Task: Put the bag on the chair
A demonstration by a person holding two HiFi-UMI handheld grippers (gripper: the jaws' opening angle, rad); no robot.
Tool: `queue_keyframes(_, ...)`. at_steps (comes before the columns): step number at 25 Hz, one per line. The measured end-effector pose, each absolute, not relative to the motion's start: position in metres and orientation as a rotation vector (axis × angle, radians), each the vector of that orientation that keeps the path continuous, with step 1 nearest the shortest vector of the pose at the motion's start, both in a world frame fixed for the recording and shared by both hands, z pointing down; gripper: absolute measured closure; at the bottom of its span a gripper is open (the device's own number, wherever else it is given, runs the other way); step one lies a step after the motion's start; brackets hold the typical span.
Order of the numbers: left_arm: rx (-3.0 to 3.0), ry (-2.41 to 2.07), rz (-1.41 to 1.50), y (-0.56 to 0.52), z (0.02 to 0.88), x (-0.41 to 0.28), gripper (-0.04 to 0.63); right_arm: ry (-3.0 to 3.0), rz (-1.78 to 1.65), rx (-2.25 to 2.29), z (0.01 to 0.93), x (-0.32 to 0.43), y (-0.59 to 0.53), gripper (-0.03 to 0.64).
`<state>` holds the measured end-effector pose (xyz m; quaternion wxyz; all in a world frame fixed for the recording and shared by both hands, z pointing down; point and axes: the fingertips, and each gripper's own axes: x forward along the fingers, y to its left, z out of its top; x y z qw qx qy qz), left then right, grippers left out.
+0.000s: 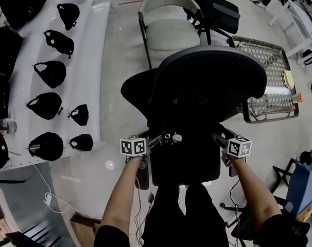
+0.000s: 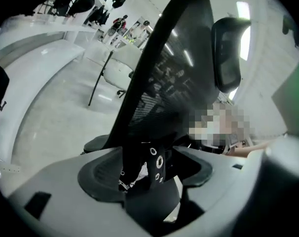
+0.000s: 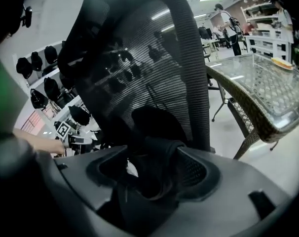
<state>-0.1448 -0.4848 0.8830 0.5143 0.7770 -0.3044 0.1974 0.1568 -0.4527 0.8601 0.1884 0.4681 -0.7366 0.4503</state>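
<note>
A black office chair (image 1: 212, 81) with a mesh back stands right before me. The black bag (image 1: 184, 163) lies on its seat, between my two grippers. At the bag's left end is my left gripper (image 1: 158, 140), jaws wide apart. A bag strap with metal eyelets (image 2: 158, 163) stands between the left gripper's (image 2: 149, 174) jaws, not pinched. My right gripper (image 1: 219, 139) is at the bag's right end, also open. In the right gripper view, a dark rolled handle (image 3: 157, 174) of the bag sits loose between the spread jaws of the right gripper (image 3: 152, 172).
A long white table (image 1: 22, 122) at the left carries several black caps. A beige chair (image 1: 169, 32) and another black chair (image 1: 218, 9) stand behind the mesh chair. A wicker table with a glass top (image 1: 269, 81) is at the right. Cables (image 1: 50, 199) lie on the floor.
</note>
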Motion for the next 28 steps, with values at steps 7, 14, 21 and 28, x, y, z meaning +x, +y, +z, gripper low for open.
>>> queue_keyframes(7, 1.867, -0.844, 0.398, -0.441, 0.840, -0.161, 0.305, -2.084, 1.222, 1.339, 0.824, 0.170, -0.434, 0.308)
queue_keyframes(14, 1.885, -0.867, 0.327, -0.371, 0.792, -0.146, 0.305, -2.211, 1.132, 1.267, 0.755, 0.150, -0.391, 0.310)
queue_keyframes(21, 2.038, -1.045, 0.215, -0.297, 0.705, -0.133, 0.305, -2.349, 1.051, 1.230, 0.685, 0.159, -0.320, 0.310)
queue_keyframes(28, 2.098, -1.197, 0.031, -0.215, 0.621, -0.110, 0.307, -2.442, 0.990, 1.205, 0.634, 0.199, -0.260, 0.310)
